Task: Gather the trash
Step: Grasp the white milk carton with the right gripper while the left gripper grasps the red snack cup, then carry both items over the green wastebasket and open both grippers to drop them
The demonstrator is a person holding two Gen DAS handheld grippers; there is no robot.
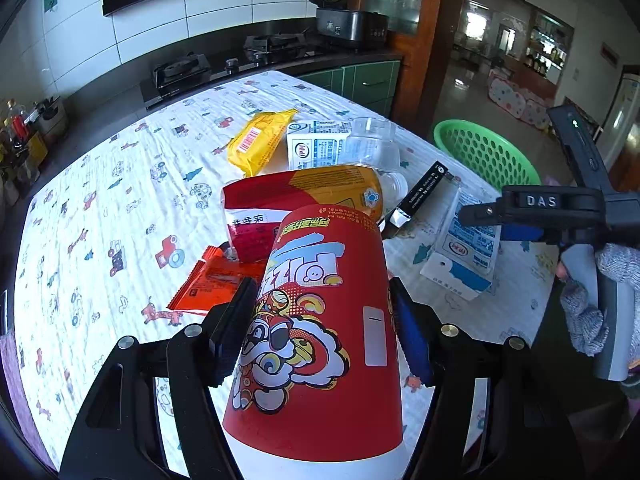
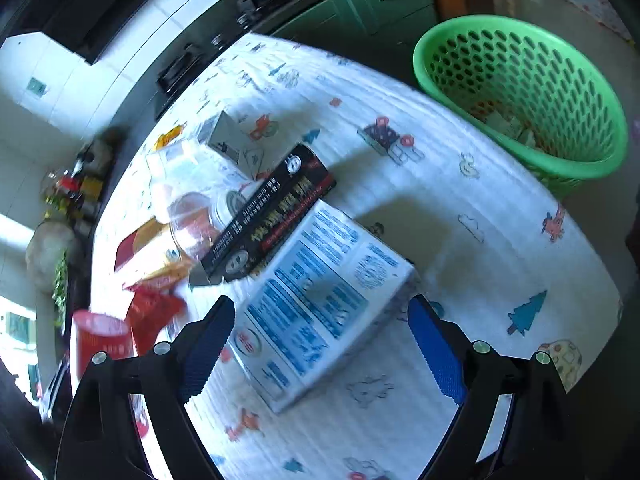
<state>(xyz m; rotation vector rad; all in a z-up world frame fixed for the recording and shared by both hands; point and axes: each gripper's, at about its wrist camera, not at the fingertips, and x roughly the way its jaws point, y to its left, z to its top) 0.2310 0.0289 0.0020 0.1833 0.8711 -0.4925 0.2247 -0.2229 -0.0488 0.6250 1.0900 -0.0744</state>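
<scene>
My left claw [image 1: 322,320] is pinching a red paper cup [image 1: 320,336], one pad on each side of its printed wall, with the cup's narrow end pointing away from me over the tabletop [image 1: 100,208]. Just past the cup lie an orange-red wrapper [image 1: 214,286] and a red and yellow snack bag [image 1: 296,204], the bag partly hidden behind the cup. Beyond those I see a yellow packet [image 1: 260,140] beside a white milk carton [image 1: 318,144], with a clear plastic bottle [image 1: 374,148] touching the carton's right side.

My right claw [image 2: 320,344] is spread wide, its blue pads on either side of a blue and white milk carton [image 2: 316,304] lying flat on the cartoon-print cloth; I cannot tell whether either pad touches it, and this view is blurred. A black box [image 2: 272,220] lies just behind the carton, one end resting against it. A clear plastic cup [image 2: 196,220] sits just left of the box.

Farthest off, past the tabletop's right edge, stands the green basket [image 2: 516,92], with some pale scraps visible at its bottom. In the left view the right claw shows at the far right, held in a grey-gloved hand [image 1: 592,304].
</scene>
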